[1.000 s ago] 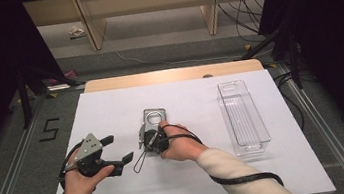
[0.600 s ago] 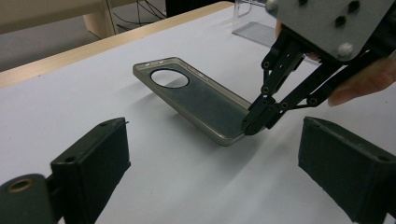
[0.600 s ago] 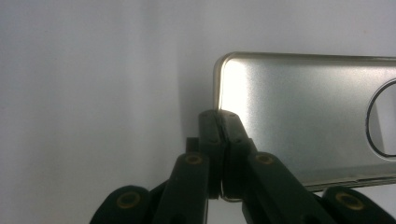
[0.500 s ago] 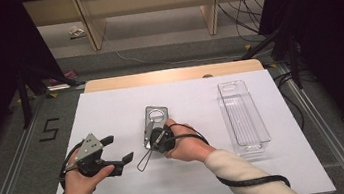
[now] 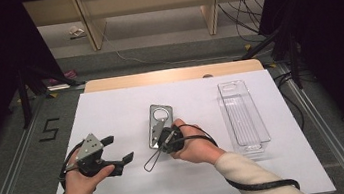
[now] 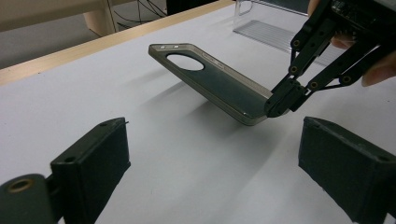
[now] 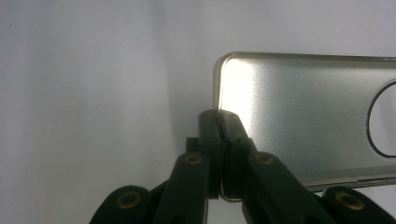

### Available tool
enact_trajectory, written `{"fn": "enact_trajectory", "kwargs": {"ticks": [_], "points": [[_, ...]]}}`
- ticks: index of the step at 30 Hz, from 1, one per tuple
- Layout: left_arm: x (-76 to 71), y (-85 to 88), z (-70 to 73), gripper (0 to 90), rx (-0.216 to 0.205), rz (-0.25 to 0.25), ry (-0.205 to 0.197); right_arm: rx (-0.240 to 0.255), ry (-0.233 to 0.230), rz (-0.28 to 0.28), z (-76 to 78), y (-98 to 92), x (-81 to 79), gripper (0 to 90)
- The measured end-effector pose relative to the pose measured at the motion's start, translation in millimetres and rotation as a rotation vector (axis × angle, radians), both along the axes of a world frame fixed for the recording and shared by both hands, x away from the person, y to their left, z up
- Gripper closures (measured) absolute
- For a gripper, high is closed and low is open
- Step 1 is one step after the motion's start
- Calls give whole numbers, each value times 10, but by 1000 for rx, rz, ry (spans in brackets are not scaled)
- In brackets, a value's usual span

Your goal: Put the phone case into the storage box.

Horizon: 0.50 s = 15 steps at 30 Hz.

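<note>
Right gripper [image 5: 163, 137] clamped on corner of clear phone case [image 5: 160, 124]; case lifted clear of the white table [image 5: 126, 108].

Right hand [image 5: 194, 144] reaches in from the case's near side, wrist level, jaws pinched tight on its near corner; case tilts, far end higher. Left gripper [image 5: 117, 152] rests left of the case, jaws wide apart, nothing between them. Against the earlier frame, the case has risen and shifted slightly; left hand [image 5: 82, 177] unchanged. Clear tray [image 5: 243, 115] lies well right of the case.

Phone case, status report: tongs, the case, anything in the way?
Right tongs shut on phone case corner, case tilted off the white mat. Left tongs open, empty, beside it. Clear tray apart to the right; nothing in the way.
</note>
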<state>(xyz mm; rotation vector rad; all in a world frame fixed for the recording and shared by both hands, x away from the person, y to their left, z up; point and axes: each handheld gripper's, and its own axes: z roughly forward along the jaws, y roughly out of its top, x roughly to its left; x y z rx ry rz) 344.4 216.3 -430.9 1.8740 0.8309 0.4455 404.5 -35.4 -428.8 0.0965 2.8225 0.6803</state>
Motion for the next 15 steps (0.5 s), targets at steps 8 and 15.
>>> {"fn": "enact_trajectory", "kwargs": {"ticks": [8,15], "points": [[5,-1,-8,84,-1,4,2,36,-9,1,15,-92,-66,896],[8,-2,-12,84,1,3,4,56,-10,2,20,-148,-129,896]]}}
